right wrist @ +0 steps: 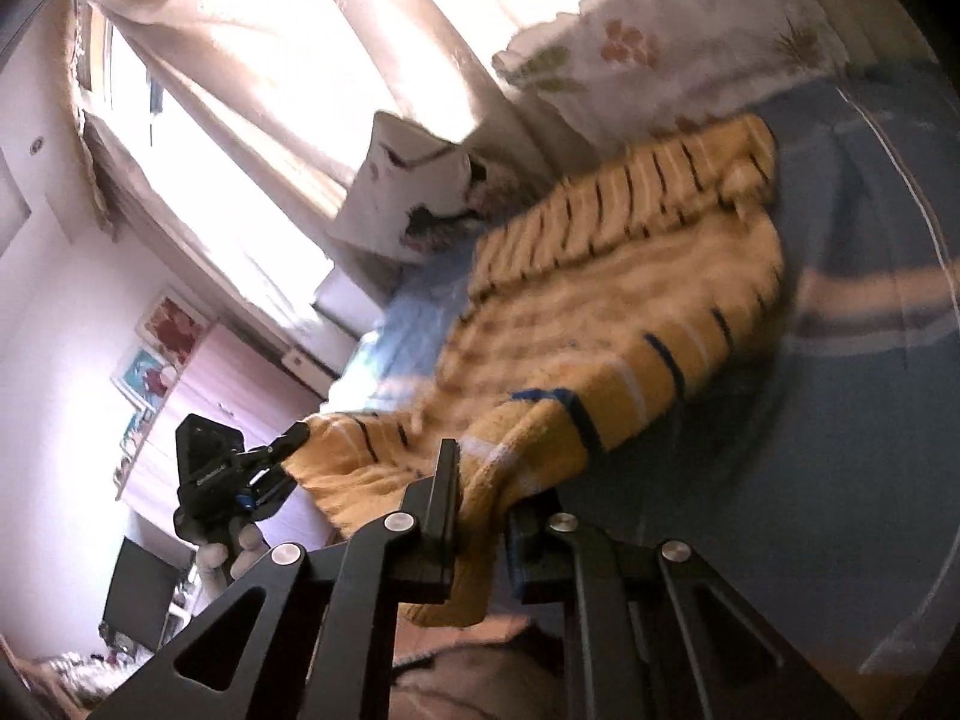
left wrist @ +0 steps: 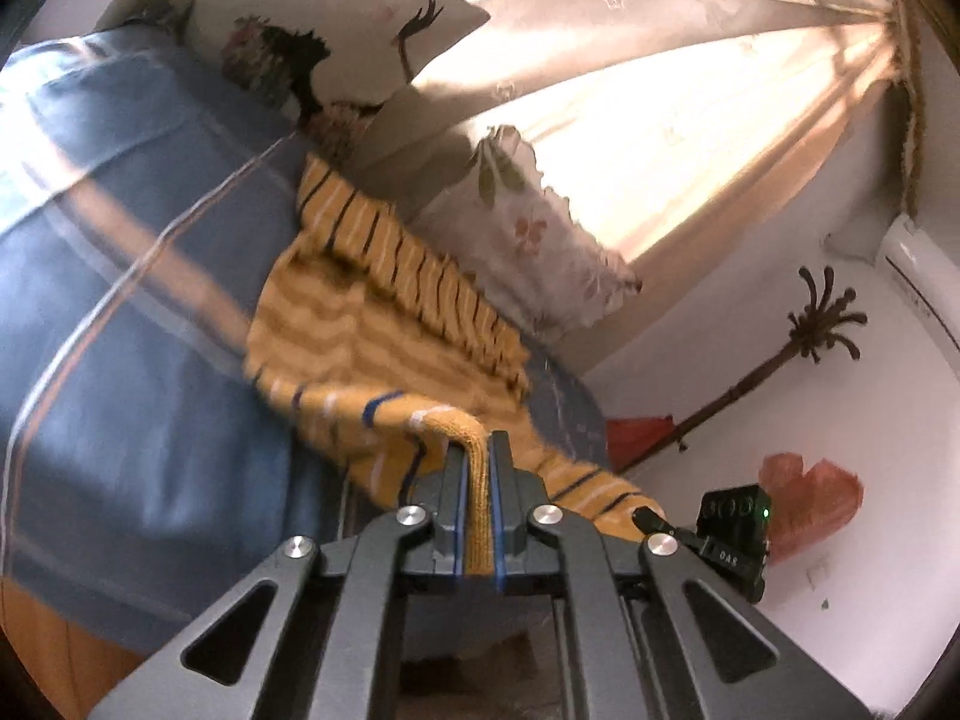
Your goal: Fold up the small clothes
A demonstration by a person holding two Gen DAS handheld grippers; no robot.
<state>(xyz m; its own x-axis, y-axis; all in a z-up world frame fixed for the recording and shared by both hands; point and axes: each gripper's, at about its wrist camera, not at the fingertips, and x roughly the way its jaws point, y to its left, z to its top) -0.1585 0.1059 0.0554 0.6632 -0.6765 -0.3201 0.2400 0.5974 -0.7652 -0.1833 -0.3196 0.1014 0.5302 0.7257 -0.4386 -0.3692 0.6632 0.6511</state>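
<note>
2 grippers pinch a yellow striped sweater [left wrist: 384,324] over the blue bedsheet [left wrist: 120,300]. Left gripper [left wrist: 478,468] clamps 1 hem corner; right gripper [right wrist: 480,498] clamps another. Only right view shows a gloved hand [right wrist: 231,552] w/ left gripper.

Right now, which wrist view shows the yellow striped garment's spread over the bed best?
The right wrist view: the yellow striped garment stretches from both grippers across the blue bedsheet. The left wrist view shows it partly, behind its own fingers.

A blue bedsheet [left wrist: 120,276] with pale stripes is covering the bed, and two floral pillows [left wrist: 528,234] are leaning near the sunlit curtain [left wrist: 690,90]. A palm tree decal [left wrist: 804,336] is showing on the white wall, and framed pictures [right wrist: 162,348] are hanging opposite.
</note>
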